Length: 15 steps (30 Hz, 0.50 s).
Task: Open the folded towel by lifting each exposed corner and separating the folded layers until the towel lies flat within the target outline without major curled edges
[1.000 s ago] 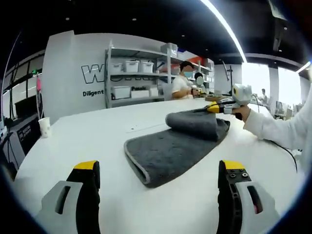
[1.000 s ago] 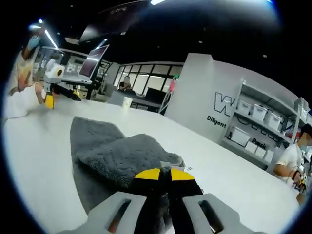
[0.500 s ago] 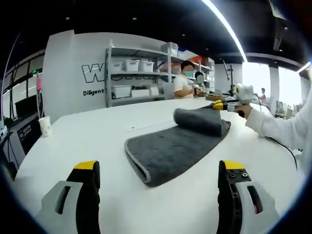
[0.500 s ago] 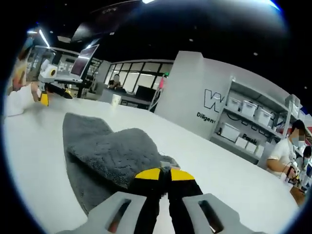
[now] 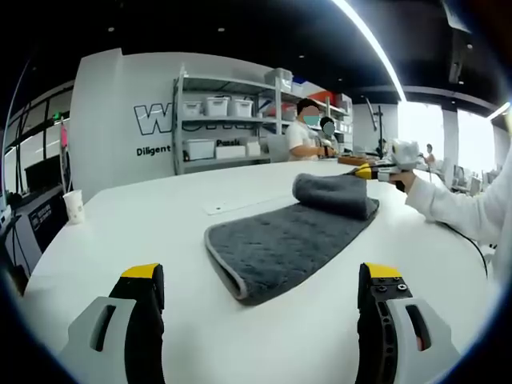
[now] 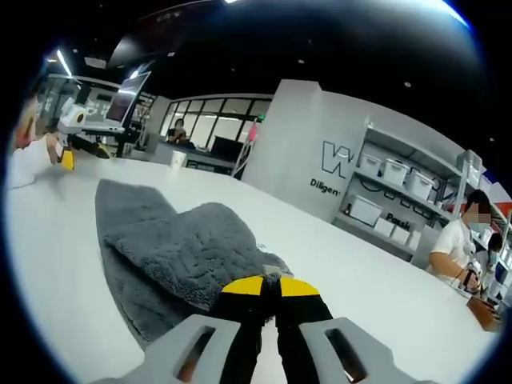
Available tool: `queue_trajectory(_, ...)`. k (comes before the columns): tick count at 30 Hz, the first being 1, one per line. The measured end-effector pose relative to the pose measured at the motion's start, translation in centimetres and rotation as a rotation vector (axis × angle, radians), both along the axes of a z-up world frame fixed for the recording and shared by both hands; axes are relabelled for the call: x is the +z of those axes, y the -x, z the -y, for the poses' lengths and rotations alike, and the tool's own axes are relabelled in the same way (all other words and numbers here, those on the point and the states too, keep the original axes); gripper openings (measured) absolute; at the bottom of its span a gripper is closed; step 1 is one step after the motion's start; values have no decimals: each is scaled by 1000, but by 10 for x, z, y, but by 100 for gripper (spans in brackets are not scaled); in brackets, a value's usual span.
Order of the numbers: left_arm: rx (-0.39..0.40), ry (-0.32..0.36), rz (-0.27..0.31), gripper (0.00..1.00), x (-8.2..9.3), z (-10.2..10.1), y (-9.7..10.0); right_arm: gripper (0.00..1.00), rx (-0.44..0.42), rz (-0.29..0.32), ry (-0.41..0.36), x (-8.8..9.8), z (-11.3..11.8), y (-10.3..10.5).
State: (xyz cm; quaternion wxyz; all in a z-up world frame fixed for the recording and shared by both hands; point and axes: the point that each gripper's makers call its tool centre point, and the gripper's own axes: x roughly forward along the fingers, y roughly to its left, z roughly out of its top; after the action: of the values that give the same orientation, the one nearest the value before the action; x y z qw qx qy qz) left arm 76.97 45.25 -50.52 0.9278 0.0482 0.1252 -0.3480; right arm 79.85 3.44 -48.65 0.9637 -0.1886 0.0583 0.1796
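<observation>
A dark grey towel (image 5: pixel 284 244) lies on the white table (image 5: pixel 160 232), its top layer rolled back into a hump at the far right end. My right gripper (image 5: pixel 365 171), held by a white-sleeved hand, is shut on that layer's corner. In the right gripper view the yellow-tipped jaws are closed on the towel (image 6: pixel 176 248) corner at my right gripper (image 6: pixel 270 282), and the lifted layer slopes away over the lower one. My left gripper (image 5: pixel 260 276) hovers open near the table's front, well short of the towel, nothing between its jaws.
A paper cup (image 5: pixel 74 207) stands at the table's left edge. Shelves with white bins (image 5: pixel 216 128) line the back wall, with people seated near them. The left gripper (image 6: pixel 66 157) shows far off in the right gripper view.
My right gripper has pulled the held towel layer farther back and to the right, uncovering more of the lower layer. The left gripper has stayed still.
</observation>
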Motion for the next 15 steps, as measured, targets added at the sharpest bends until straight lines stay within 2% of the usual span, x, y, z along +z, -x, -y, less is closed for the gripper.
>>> queue_trajectory(15,1,-3,-11,100,-4,0,-1,0,-114,-6,-21,-7,61,18)
